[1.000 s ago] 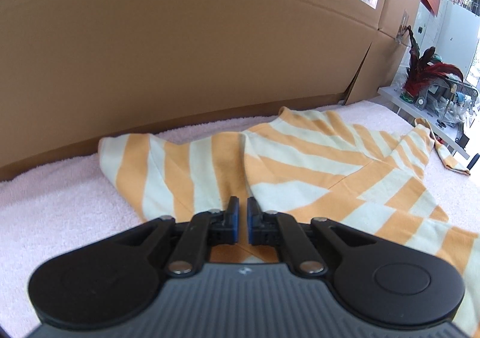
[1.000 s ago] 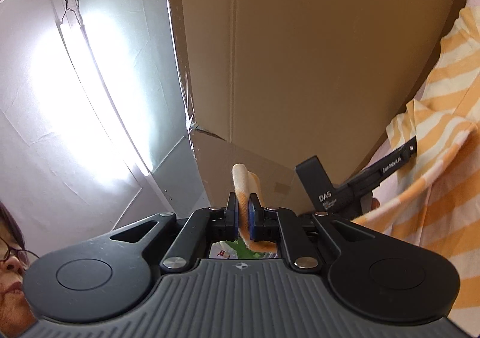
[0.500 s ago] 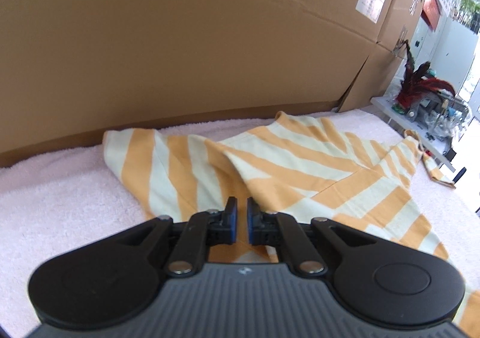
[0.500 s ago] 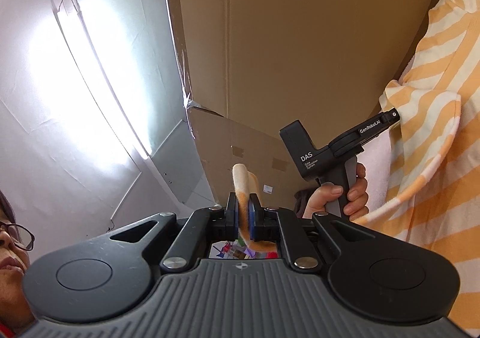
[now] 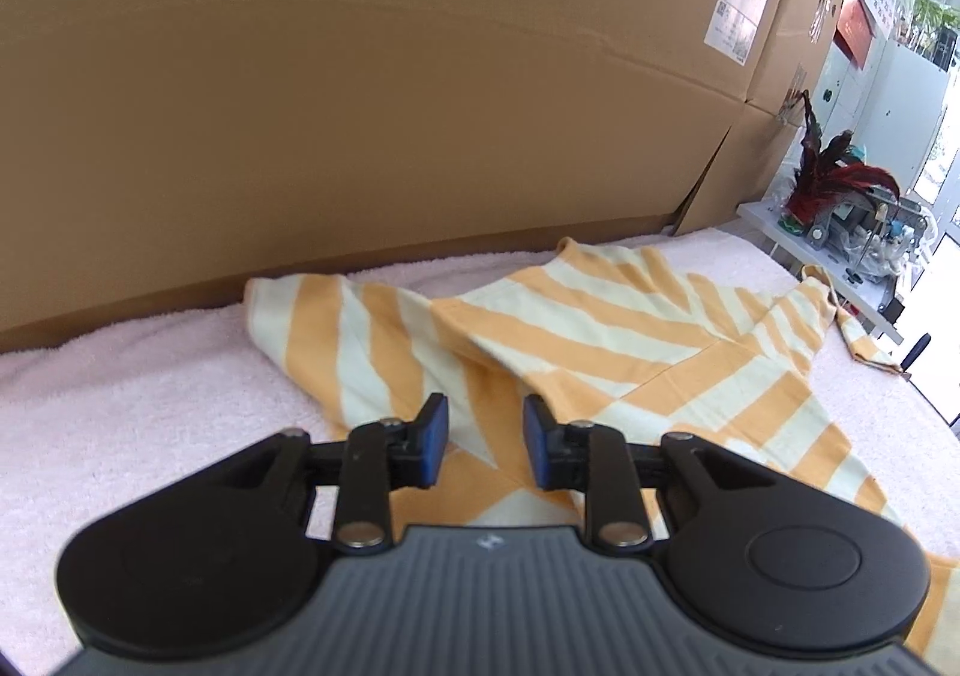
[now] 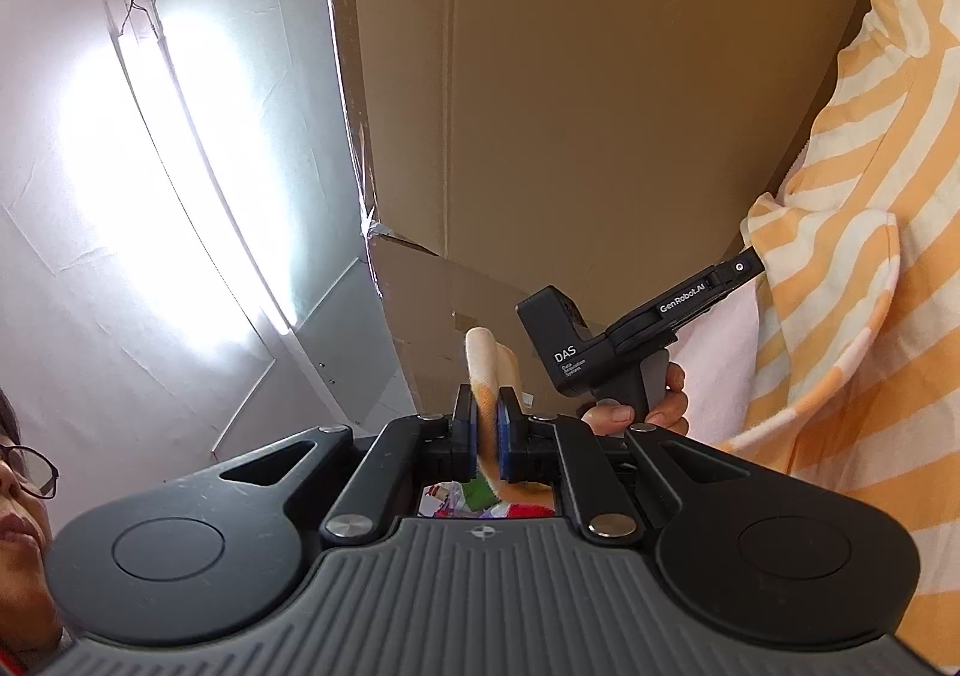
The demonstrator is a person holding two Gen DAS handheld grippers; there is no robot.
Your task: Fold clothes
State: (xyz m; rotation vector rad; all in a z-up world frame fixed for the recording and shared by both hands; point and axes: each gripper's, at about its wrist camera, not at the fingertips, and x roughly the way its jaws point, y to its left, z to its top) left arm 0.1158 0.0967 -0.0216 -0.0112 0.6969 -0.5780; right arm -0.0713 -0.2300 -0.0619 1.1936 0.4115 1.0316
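**Left gripper open over the shirt, right one pinching a fold**

The striped shirt (image 5: 600, 340) is spread out on the pink towel (image 5: 132, 376) that covers the surface, right up against the cardboard box (image 5: 360, 75). The left gripper (image 5: 483, 439) sits low over the shirt's near edge with its blue pads (image 5: 433, 442) spread apart and nothing between them. The right gripper (image 6: 486, 439) is tilted up toward the ceiling light (image 6: 198, 165), clamped on a bit of orange-and-cream fabric (image 6: 483, 361) poking out above the pads. In the right wrist view a hand (image 6: 648, 406) holds the other gripper's handle, with the shirt next to it.
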